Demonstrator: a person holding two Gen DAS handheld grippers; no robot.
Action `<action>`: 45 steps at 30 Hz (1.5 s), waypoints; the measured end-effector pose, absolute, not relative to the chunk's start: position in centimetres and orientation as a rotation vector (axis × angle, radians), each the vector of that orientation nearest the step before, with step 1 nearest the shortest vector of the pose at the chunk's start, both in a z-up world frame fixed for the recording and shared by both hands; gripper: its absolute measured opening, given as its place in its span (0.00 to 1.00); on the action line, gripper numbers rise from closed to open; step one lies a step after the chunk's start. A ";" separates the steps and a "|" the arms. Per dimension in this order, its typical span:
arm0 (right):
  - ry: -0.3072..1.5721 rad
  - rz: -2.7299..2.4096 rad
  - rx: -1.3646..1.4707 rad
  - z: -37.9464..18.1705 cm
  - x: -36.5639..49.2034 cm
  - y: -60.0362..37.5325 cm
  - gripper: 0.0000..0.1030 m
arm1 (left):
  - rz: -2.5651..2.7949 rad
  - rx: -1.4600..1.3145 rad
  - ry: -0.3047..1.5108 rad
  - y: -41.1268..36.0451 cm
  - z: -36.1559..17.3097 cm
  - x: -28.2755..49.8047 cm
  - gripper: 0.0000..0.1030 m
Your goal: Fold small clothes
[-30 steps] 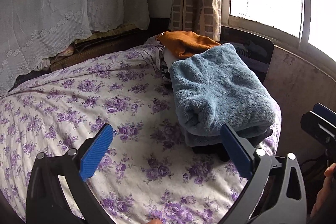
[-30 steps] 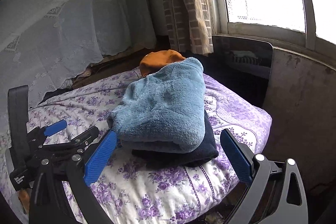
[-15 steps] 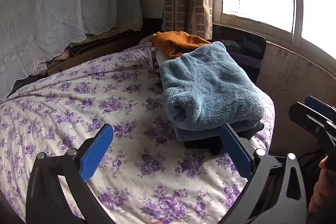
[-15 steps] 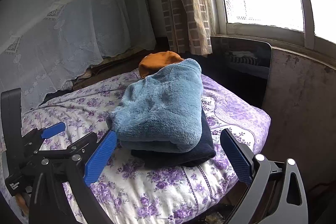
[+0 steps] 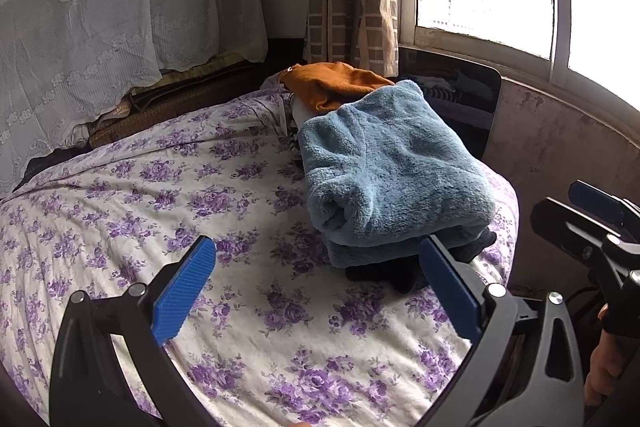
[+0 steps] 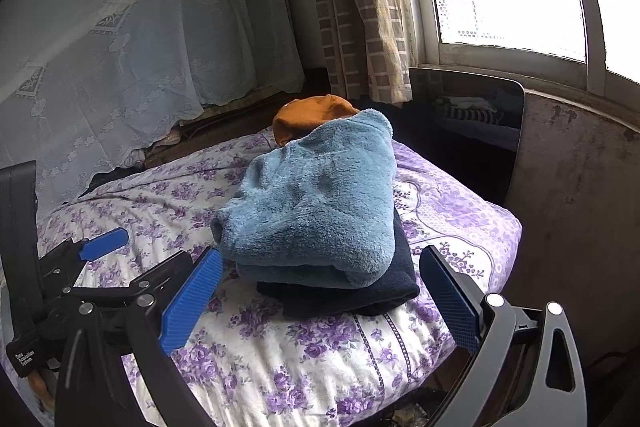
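both grippers, left gripper (image 5: 316, 283) and right gripper (image 6: 320, 287), hover with jaws apart near the folded blue fleece (image 6: 316, 199).

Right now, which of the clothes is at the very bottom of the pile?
The dark navy garment. It lies flat on the bedsheet, under the fluffy blue garment; the orange one sits behind.

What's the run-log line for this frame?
left gripper: open, empty | right gripper: open, empty | blue fleece: folded, atop dark garment | orange garment: behind stack
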State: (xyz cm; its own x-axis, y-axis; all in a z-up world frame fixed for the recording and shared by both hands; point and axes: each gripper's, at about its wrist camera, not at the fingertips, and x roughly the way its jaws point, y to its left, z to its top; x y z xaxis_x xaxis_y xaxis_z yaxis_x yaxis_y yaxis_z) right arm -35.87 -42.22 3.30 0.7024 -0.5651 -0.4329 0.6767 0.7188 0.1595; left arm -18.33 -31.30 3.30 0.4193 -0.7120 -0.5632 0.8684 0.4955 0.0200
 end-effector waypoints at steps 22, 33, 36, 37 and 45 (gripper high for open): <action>0.369 -0.696 0.319 3.4 -35.7 -42.2 0.96 | -1.035 0.354 0.465 -30.7 3.4 -19.6 0.96; 0.362 -0.695 0.320 3.5 -35.9 -42.1 0.96 | -1.046 0.362 0.490 -30.6 3.3 -19.8 0.96; 0.361 -0.695 0.320 3.5 -35.9 -42.1 0.96 | -1.047 0.364 0.493 -30.6 3.3 -19.8 0.96; 0.362 -0.695 0.320 3.5 -35.9 -42.1 0.96 | -1.048 0.363 0.492 -30.6 3.4 -19.9 0.96; 0.358 -0.694 0.318 3.7 -36.1 -42.1 0.96 | -1.044 0.370 0.480 -30.3 3.5 -20.3 0.96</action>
State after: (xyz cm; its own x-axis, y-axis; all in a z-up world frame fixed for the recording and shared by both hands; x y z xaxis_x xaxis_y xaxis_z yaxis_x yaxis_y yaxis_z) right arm -36.06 -42.13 3.69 0.7128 -0.5611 -0.4208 0.6684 0.7253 0.1649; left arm -20.28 -30.34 3.47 0.4161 -0.7301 -0.5421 0.8869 0.4573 0.0649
